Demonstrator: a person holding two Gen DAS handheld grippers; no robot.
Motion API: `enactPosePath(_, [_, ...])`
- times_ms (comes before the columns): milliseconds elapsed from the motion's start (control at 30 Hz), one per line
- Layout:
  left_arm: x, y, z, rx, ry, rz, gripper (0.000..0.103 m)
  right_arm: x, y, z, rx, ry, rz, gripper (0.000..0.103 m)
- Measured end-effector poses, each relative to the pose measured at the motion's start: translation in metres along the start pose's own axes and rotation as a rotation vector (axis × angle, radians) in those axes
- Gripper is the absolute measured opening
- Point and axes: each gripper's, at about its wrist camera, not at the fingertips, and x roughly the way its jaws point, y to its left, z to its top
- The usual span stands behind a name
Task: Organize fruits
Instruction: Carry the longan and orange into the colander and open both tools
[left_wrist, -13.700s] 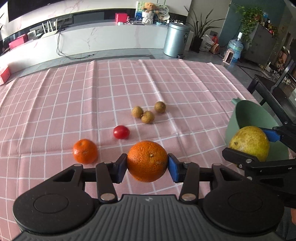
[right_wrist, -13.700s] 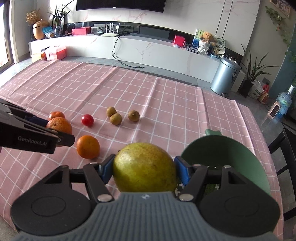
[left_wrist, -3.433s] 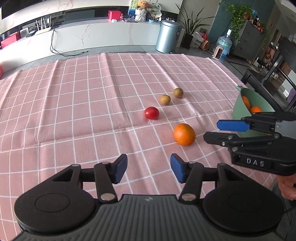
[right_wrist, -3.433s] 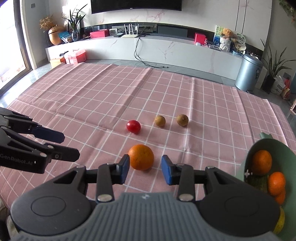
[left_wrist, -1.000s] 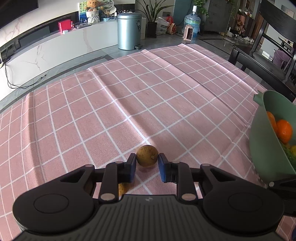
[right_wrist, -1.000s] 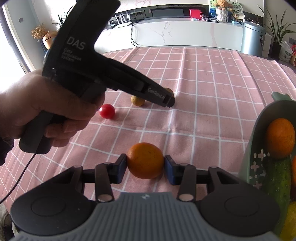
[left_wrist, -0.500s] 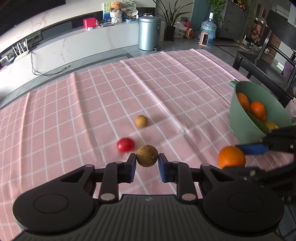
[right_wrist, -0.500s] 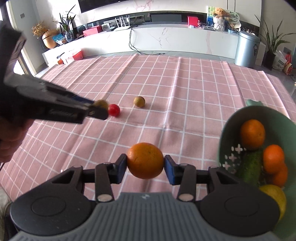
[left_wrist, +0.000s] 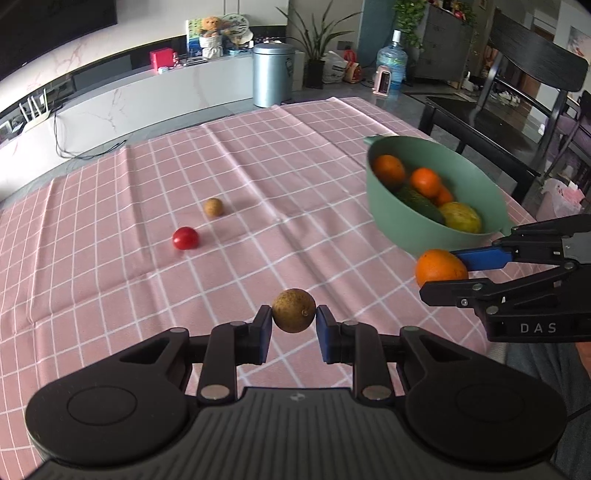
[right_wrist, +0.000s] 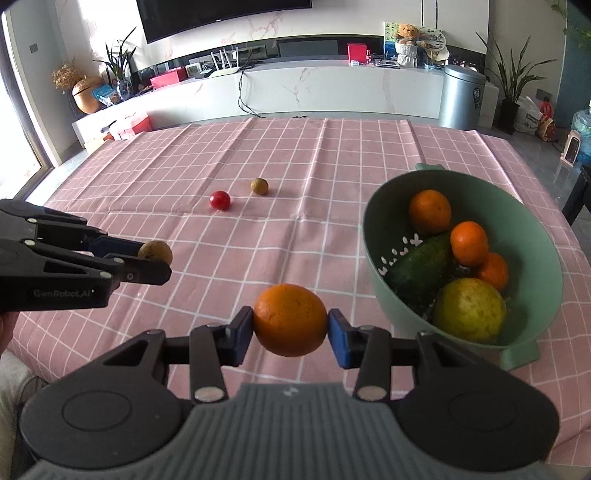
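Note:
My left gripper (left_wrist: 294, 325) is shut on a small brown longan (left_wrist: 294, 310) and holds it above the pink checked cloth; the longan also shows in the right wrist view (right_wrist: 155, 252). My right gripper (right_wrist: 290, 332) is shut on an orange (right_wrist: 290, 319), held above the cloth just left of the green bowl (right_wrist: 373, 258); the orange also shows in the left wrist view (left_wrist: 439, 268). The bowl (left_wrist: 399, 225) holds oranges, a yellow-green fruit and a dark green one. A red tomato (left_wrist: 185, 238) and a second longan (left_wrist: 213, 206) lie on the cloth.
The table's right edge runs just beyond the bowl, with a black chair (left_wrist: 532, 74) past it. A grey bin (right_wrist: 461, 96) and a white sideboard (right_wrist: 295, 92) stand beyond the far edge.
Both grippers have lifted and pulled back with their fruit. The bowl now sits nearer in both views, close to the right gripper's orange.

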Motion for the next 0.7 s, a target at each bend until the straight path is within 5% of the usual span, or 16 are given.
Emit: enactPosePath(700, [0.045, -0.084, 0.073, 0.146, -0.021, -0.084, 0.029, -0.012, -0.086, 0.021, 0.076, -0.075, -0.105, 0.041])
